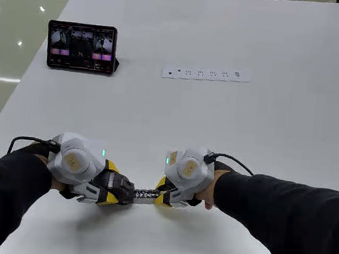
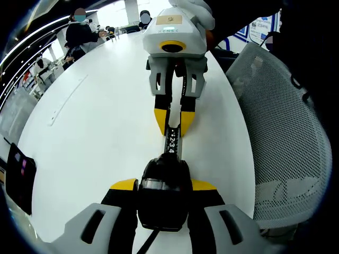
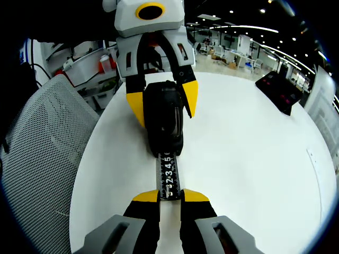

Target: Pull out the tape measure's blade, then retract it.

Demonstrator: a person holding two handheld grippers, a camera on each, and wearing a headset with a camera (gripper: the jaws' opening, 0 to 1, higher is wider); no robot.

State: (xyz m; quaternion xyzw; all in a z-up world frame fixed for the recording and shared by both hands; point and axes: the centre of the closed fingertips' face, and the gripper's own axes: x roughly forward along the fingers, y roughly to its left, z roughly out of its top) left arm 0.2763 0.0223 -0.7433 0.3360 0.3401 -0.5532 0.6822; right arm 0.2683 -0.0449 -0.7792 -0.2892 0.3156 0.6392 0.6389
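Observation:
The black tape measure case [image 1: 120, 189] lies low over the white table near its front edge, gripped by my left gripper [image 1: 113, 191], whose yellow-tipped fingers are shut on its sides [image 2: 163, 186]. A short length of blade [image 1: 145, 194] with black numerals runs from the case to my right gripper [image 1: 161, 196]. In the right gripper view the right gripper [image 3: 170, 197] is shut on the blade's end [image 3: 169, 179], with the case [image 3: 164, 119] straight ahead. In the left gripper view the blade [image 2: 172, 140] reaches the right gripper [image 2: 171, 119].
A dark tablet [image 1: 81, 47] stands at the far left of the white table [image 1: 229, 127]. A white power strip [image 1: 206, 74] lies beyond the middle. A grey mesh chair [image 2: 286, 137] sits by the table's near edge, and people stand at the far end of the room.

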